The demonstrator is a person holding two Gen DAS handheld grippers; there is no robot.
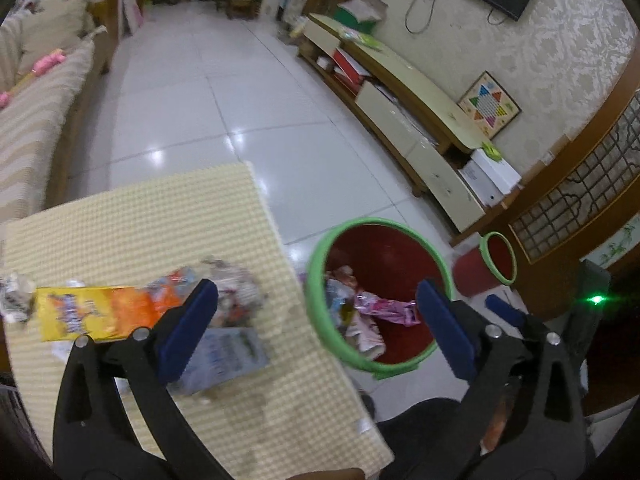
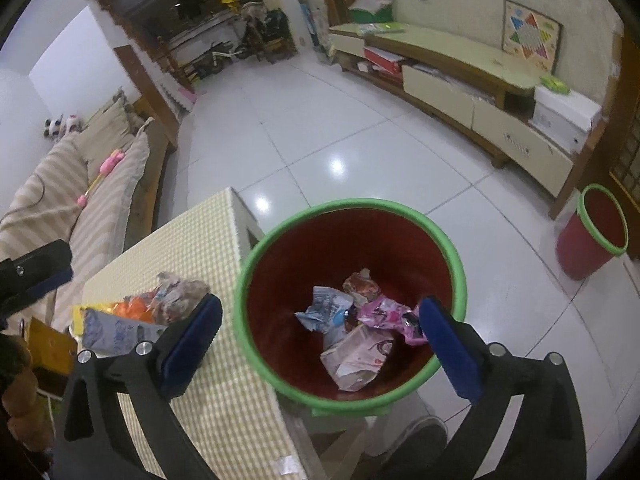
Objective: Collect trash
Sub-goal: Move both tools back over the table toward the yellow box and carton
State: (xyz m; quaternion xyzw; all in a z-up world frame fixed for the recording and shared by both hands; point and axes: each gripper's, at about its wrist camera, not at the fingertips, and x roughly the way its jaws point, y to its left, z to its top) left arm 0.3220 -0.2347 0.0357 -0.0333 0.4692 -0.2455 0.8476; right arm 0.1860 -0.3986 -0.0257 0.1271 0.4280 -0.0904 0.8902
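Observation:
A red bin with a green rim (image 2: 352, 205) stands on the floor against the table's right side. It holds several crumpled wrappers, among them a pink one (image 2: 384, 312) and a beige packet (image 2: 356, 360). My right gripper (image 2: 320, 320) hangs open over the bin's mouth, nothing between its blue pads. In the left wrist view the same bin (image 1: 320, 248) is on the right. My left gripper (image 1: 316, 308) is open and empty above the table edge. On the checked cloth (image 1: 140, 216) lie a yellow-orange box (image 1: 92, 312), a pale blue packet (image 1: 228, 352) and crumpled wrappers (image 1: 236, 284).
A second red bin with a green rim (image 2: 592, 236) stands further right by a wooden screen. A long low TV cabinet (image 2: 460, 60) lines the far wall and a striped sofa (image 2: 60, 184) the left. White tiled floor (image 2: 320, 120) lies between. A shoe (image 2: 416, 440) is beside the bin.

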